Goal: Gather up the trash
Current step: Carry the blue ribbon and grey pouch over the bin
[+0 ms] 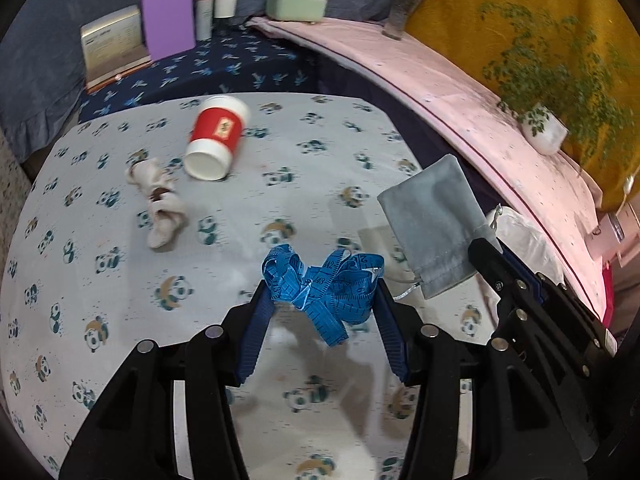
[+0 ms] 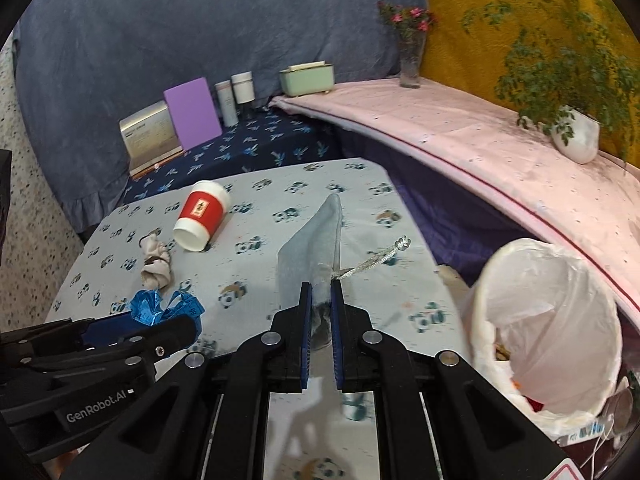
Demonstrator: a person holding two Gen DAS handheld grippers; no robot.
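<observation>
My left gripper (image 1: 322, 294) is shut on a bundled blue measuring tape (image 1: 320, 284) and holds it above the panda-print table (image 1: 100, 300); the tape also shows in the right wrist view (image 2: 160, 306). My right gripper (image 2: 320, 292) is shut on a grey drawstring pouch (image 2: 314, 248), held up in the air; the pouch also shows in the left wrist view (image 1: 432, 228). A red and white paper cup (image 1: 218, 136) lies on its side at the far side of the table, also in the right wrist view (image 2: 202, 214). A crumpled beige tissue (image 1: 160, 204) lies beside it.
A white bin lined with a plastic bag (image 2: 548, 320) stands at the table's right edge. Behind are a pink shelf (image 2: 460, 136) with a potted plant (image 2: 576, 140) and flower vase (image 2: 410, 60), a green box (image 2: 306, 78), purple board (image 2: 192, 114) and jars (image 2: 236, 92).
</observation>
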